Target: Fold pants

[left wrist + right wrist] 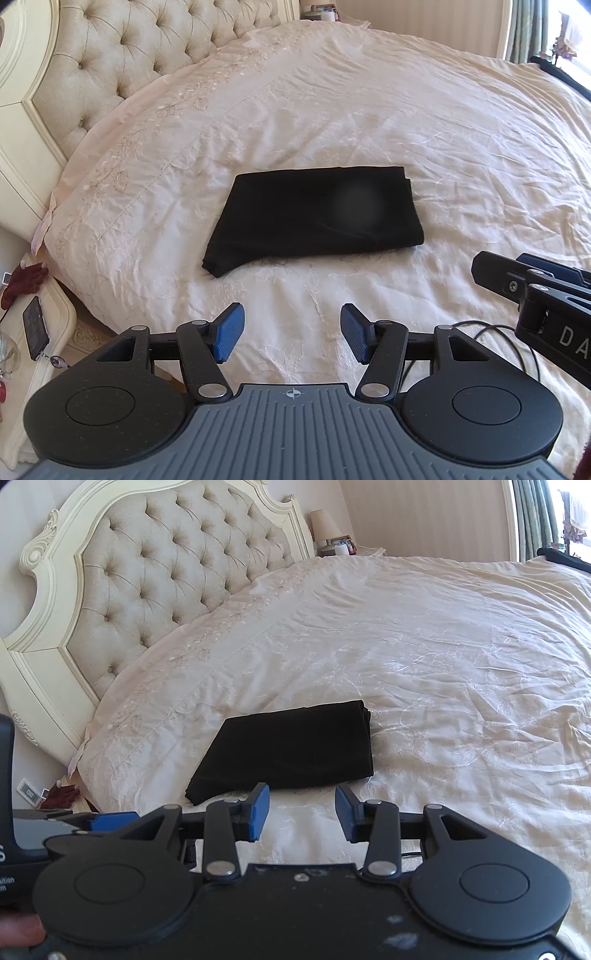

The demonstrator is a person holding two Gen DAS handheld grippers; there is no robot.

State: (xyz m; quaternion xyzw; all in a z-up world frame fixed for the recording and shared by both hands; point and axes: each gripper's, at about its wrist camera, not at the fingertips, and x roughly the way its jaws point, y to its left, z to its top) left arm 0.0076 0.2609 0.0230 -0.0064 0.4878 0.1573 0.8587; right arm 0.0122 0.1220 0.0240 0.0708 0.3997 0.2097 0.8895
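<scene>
One wide bed (406,110) fills both views, dressed in a cream embroidered cover that is creased all over, with the tufted headboard (122,55) rising behind it. On that cover, well short of the headboard and nearer the bed's close edge, lie the black pants (314,214), already folded into a compact, roughly rectangular packet. One narrow corner of the packet juts out toward the nightstand side, so the fold looks nearly finished but not quite square.

Beside the bed, below the headboard's end, a nightstand (55,314) carries a phone (35,326) and a dark red cloth (26,278).

Both tools hover above the cover on the near side of the pants, touching nothing. The left tongs (291,332) stand wide apart and hold nothing; the right tongs (302,814) are likewise spread, empty, just short of the packet's near edge. A black cable (498,343) loops on the cover beside the right tool.

Several risks follow from here. The cloth looks thin and slippery, so a pinch at the protruding corner could catch only the top layer and peel the stack open. A pinch pressed too deep could gather the soft bed cover along with the pants and drag both. Pushing the packet sideways over the creases would likely skew its edges, and the loose cable could snag a tool in mid-reach.
</scene>
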